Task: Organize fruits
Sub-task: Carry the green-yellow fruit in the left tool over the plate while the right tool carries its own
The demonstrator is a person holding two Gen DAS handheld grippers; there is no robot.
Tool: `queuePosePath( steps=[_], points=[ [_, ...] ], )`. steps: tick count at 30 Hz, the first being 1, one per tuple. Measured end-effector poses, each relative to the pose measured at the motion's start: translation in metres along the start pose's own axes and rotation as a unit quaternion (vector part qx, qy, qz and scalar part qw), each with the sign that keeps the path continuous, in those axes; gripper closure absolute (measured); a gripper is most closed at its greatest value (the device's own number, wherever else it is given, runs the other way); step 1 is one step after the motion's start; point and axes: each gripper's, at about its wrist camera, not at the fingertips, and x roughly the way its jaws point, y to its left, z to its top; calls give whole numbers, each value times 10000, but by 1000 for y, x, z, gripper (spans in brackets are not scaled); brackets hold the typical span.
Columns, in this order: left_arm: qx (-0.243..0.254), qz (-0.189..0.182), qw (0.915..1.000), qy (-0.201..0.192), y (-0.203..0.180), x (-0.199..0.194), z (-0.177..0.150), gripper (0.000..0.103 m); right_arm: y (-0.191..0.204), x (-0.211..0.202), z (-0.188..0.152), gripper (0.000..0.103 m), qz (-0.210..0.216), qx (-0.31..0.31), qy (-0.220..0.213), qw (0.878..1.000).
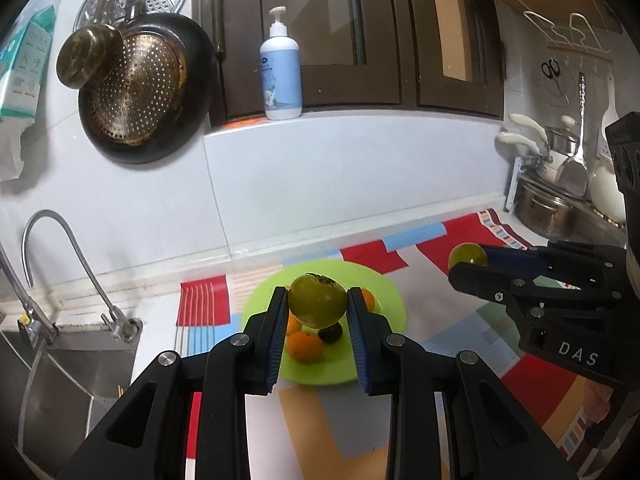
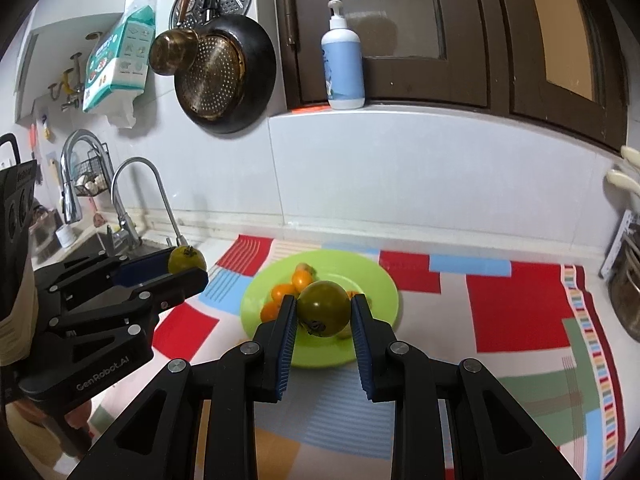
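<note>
Setting: home kitchen. Evidence: steel sink [image 1: 60, 364] with curved faucet [image 1: 60, 248] at left; frying pan [image 1: 148, 88] and strainer [image 1: 132, 92] hung on white tiled wall; soap bottle [image 1: 281, 68] on sill below dark wood window frames; pots [image 1: 552, 204] and ladles at right; scissors [image 1: 554, 74] on hook; desk under patterned cloth [image 2: 516, 304].

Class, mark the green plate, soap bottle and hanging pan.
green plate [image 2: 384, 280]: right wrist view, bare right rim.
soap bottle [image 1: 281, 80]: left wrist view, label.
hanging pan [image 2: 260, 64]: right wrist view, dark rim.
</note>
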Motion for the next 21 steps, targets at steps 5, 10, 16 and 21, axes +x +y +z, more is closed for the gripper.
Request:
queuePosePath(
  steps=[5,10,16,21],
  points=[
    [-50,43,10000,-55,4,8,9,73,-2,13,9,75,55,11,-28,10000],
    [-93,51,9999,-48,8,22,16,73,-5,27,18,75,100,40,-8,9999],
    [-101,77,9999,28,13,42,23,73,-8,46,28,75,140,27,28,9999],
    [-104,65,9999,110,16,61,26,73,-10,62,35,75,141,-23,35,9999]
  ],
)
